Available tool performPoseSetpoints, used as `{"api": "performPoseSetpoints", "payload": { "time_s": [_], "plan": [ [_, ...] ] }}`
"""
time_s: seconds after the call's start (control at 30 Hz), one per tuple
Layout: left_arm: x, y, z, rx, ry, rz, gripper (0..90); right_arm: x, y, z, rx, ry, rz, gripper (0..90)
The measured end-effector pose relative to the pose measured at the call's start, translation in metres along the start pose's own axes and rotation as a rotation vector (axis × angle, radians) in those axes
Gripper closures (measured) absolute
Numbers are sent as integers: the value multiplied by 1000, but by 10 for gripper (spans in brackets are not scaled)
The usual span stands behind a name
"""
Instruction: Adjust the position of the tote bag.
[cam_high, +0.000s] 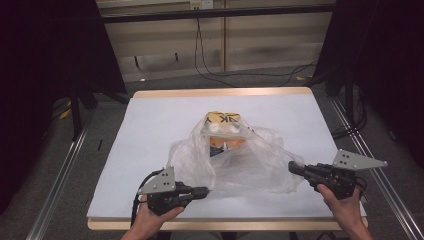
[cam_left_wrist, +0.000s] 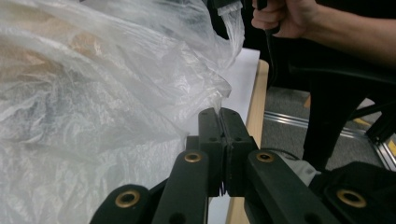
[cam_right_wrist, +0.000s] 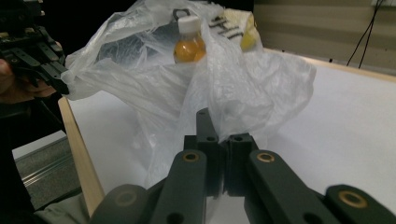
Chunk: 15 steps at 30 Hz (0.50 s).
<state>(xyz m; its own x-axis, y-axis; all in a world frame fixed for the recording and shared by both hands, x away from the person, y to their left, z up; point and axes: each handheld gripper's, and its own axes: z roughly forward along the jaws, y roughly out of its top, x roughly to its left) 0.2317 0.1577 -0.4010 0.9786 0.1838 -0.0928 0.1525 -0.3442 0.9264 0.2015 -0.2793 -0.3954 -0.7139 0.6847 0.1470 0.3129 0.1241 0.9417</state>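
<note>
Here both tools, the left tool (cam_high: 200, 190) and right tool (cam_high: 296, 169), are clamped tight on near edges of the thin clear crinkled plastic bag (cam_high: 240, 160) mid-table (cam_high: 150, 125), an orange-filled white-capped bottle (cam_right_wrist: 189, 44) inside. Pulling apart unevenly could tear the film or topple the bottle.

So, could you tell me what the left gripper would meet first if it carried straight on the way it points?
The clear plastic bag: the left gripper is shut on its edge, so more bag film lies straight ahead.
</note>
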Motion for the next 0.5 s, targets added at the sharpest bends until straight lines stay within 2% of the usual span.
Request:
{"api": "performPoseSetpoints", "payload": {
  "time_s": [0.03, 0.07, 0.13, 0.2, 0.23, 0.3, 0.37, 0.5],
  "plan": [
    [0, 5, -1, 3, 18, 10, 888, 0, 7, -1, -17, 2, -6, 877],
    [0, 5, -1, 3, 18, 10, 888, 0, 10, 0, -24, 4, -8, 877],
    [2, 11, -3, -27, 19, 19, 888, 0, 17, 0, -43, 3, -16, 879],
    [4, 13, -5, -37, 32, 4, 888, 0, 20, 0, -48, 7, -20, 880],
    [6, 15, -6, -67, 19, -25, 888, 0, 23, 1, -54, 4, -20, 880],
    [9, 18, -8, -56, 54, -4, 888, -1, 27, 3, -68, 15, -25, 880],
    [13, 21, -11, -71, 65, -4, 888, -1, 30, 7, -65, 16, -26, 880],
    [17, 28, -17, -79, 81, 28, 888, -2, 37, 13, -64, 30, -46, 880]
  ]
}}
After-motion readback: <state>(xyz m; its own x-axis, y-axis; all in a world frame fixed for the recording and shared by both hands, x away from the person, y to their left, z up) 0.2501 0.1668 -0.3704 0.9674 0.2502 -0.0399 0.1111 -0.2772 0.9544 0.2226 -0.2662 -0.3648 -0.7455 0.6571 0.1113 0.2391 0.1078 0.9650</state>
